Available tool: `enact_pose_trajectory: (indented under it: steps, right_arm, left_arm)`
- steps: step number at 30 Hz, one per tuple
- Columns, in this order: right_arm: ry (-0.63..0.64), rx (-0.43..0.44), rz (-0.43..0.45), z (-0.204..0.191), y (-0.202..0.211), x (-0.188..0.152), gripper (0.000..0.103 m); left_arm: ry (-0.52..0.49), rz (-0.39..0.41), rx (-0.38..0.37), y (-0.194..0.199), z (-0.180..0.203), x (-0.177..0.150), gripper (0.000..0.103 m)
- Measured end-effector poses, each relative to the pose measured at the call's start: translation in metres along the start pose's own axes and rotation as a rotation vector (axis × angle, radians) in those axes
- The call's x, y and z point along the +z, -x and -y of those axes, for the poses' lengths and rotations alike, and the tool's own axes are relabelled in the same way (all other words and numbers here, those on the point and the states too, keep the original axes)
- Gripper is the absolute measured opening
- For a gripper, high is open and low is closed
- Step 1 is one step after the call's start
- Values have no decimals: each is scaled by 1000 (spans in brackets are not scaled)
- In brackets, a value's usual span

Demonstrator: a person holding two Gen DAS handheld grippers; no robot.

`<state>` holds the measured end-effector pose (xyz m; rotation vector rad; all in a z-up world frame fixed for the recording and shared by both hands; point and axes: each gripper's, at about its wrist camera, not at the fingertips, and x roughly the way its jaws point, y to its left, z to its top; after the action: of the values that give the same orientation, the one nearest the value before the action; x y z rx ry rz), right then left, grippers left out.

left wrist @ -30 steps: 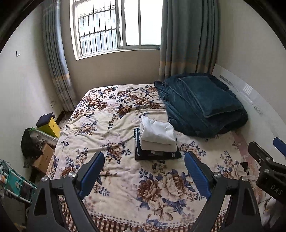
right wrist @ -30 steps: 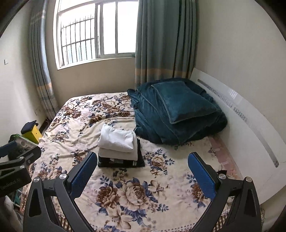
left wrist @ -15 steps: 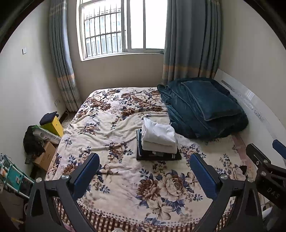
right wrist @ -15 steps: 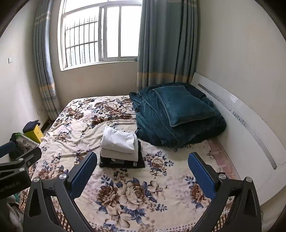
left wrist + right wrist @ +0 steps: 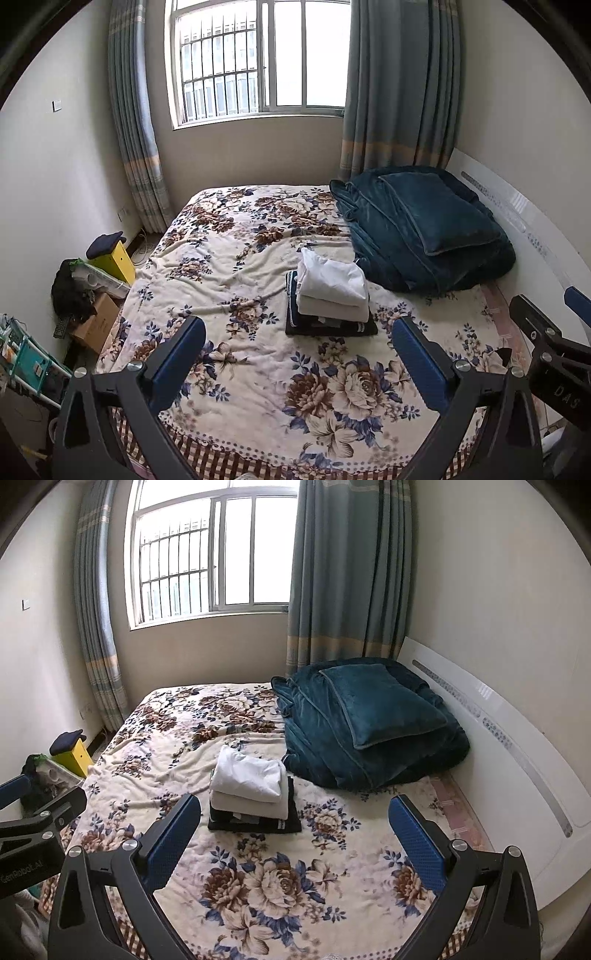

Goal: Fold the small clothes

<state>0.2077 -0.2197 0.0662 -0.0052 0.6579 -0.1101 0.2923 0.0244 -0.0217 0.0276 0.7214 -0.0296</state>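
On floral bed (image 5: 229,280), folded clothes stack (image 5: 330,301)

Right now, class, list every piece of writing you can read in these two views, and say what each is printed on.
"DAS": on the right tool, seen from the left camera.
"GenRobot.AI": on the left tool, seen from the right camera.
Tag on the clothes stack: too small to read.
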Motion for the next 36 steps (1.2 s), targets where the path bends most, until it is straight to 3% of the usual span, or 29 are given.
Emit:
enact_pose_trajectory:
  steps: [36]
  right_arm:
    - [-13,5,10,-8,-2,-6,103]
  left_arm:
    - [9,16,23,4,-3,8,103]
